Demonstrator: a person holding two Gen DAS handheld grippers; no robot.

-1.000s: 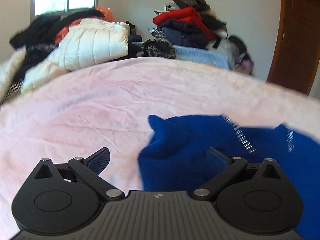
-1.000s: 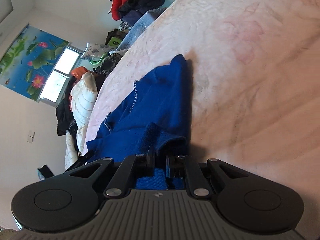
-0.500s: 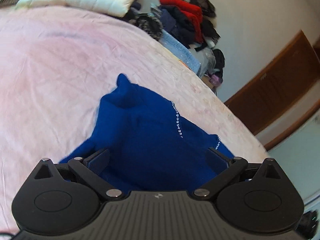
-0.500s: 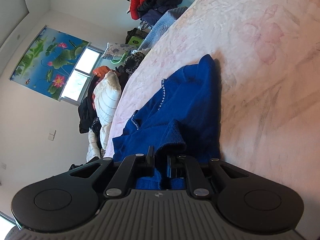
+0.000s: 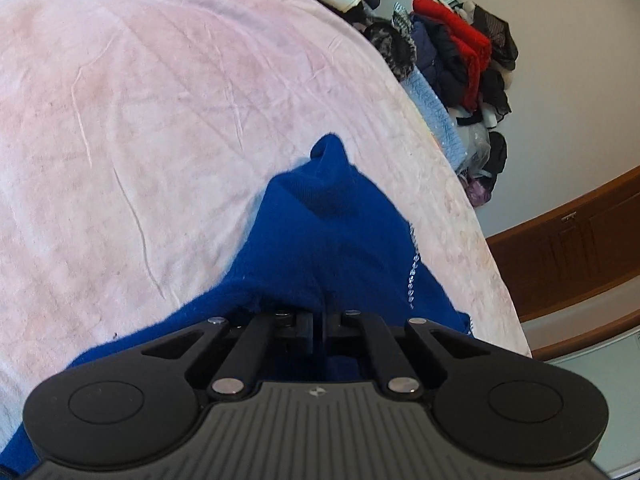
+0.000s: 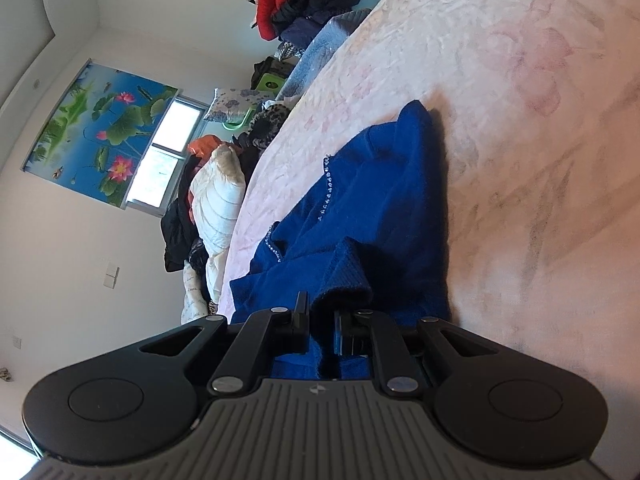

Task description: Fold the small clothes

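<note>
Blue knit sweater point(image 5: 340, 240) (rhinestone-trimmed) lies rumpled on pink bedspread point(image 5: 140, 120); left gripper point(image 5: 319, 330) and right gripper point(image 6: 321, 330) both pinch its fabric.

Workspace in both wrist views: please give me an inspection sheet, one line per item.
Surface: pink bedspread, wrinkled.
Job's things: blue sweater lying bunched on it, rhinestone trim visible.
Clutter: clothes pile and white puffer jacket past the bed's edges.
Grippers: left gripper shut on the sweater; right gripper shut on its ribbed edge.
Cables: nothing seen.
Surroundings: window, lotus blind, wooden door.
</note>
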